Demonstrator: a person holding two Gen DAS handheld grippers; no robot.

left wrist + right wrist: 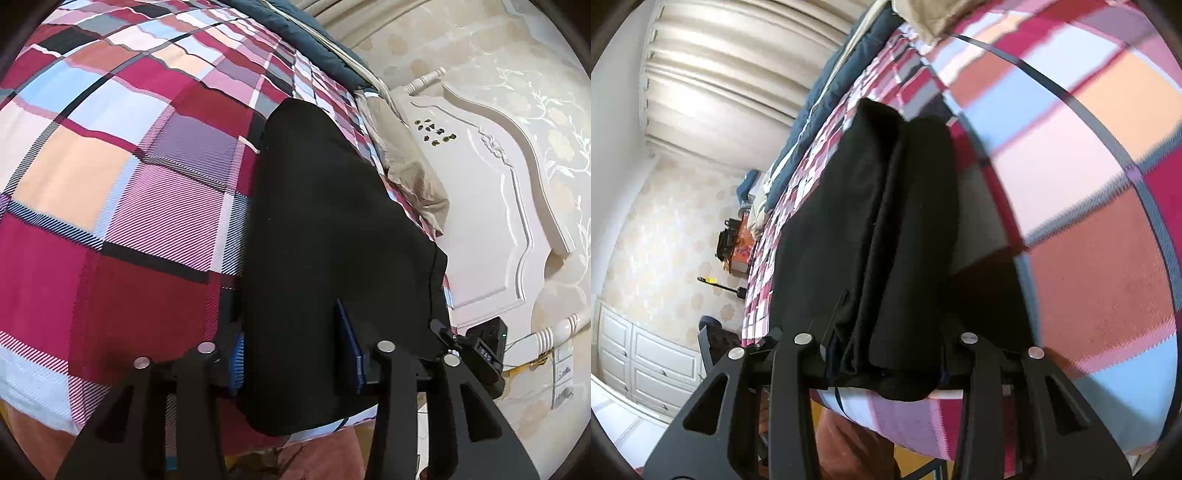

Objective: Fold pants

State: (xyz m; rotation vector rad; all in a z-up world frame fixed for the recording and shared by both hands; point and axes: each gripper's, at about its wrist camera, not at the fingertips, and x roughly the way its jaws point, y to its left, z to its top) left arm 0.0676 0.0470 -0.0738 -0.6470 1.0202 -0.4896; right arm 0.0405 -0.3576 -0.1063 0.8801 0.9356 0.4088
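Observation:
Black pants lie lengthwise on a plaid bedspread, narrowing toward the far end. My left gripper straddles their near end at the bed's edge. One blue pad stands at the cloth's left border and the other rests on top, with flat cloth spanning the gap; the jaws look open. In the right wrist view the pants show as two long folded layers. My right gripper is shut on a thick bunch of them, which hides its pads.
A white headboard and a beige pillow stand to the right in the left wrist view. A dark blue quilt lies along the bed's far side, below curtains. White cabinets stand beyond. A person's reddish trouser leg is below the bed's edge.

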